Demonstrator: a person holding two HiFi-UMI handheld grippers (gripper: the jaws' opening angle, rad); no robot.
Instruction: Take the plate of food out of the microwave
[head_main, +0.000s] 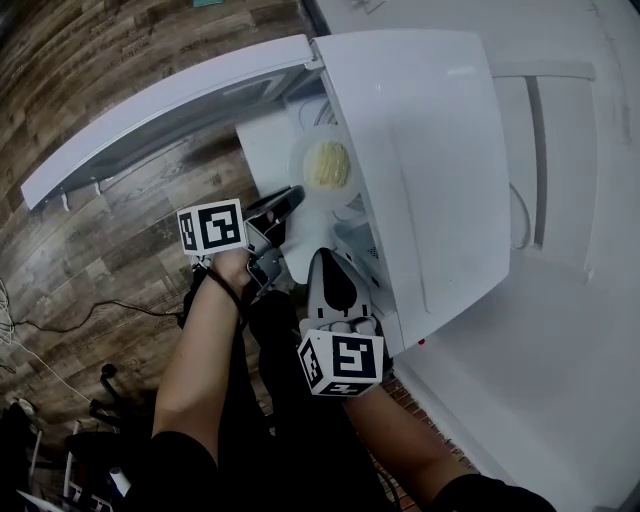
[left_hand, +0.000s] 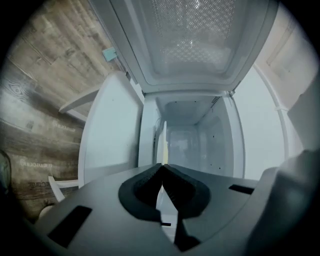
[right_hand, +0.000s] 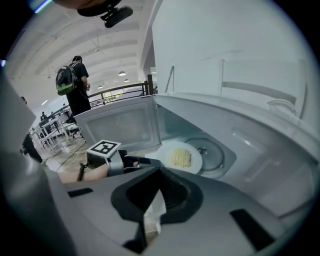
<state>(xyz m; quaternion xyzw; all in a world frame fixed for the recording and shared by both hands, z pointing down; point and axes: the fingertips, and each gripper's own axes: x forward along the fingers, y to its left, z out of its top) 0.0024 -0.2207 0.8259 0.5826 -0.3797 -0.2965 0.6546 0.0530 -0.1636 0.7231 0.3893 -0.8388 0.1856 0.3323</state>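
- the plate sits at the mouth of the microwave, beside the turntable, with the food piled in its middle.
- your left gripper is clenched on the plate's near rim, which runs edge-on between its jaws.
- your right gripper hangs just below the opening, jaws together on nothing.
- expect a stiff, smooth and breakable plate, probably light. pinched at one edge only, it will want to droop at the far side.
- the rim looks slick, so a thin bite could slip. a second hold on the rim nearest your right gripper should steady it.
- keep it level, because the food looks loose and could slide toward the low side.
- the open door stands to your left and the microwave's front frame is on the right, so the free lane runs straight toward you between them.
- watch the cavity's sill under the plate, and the hard floor below if it drops.
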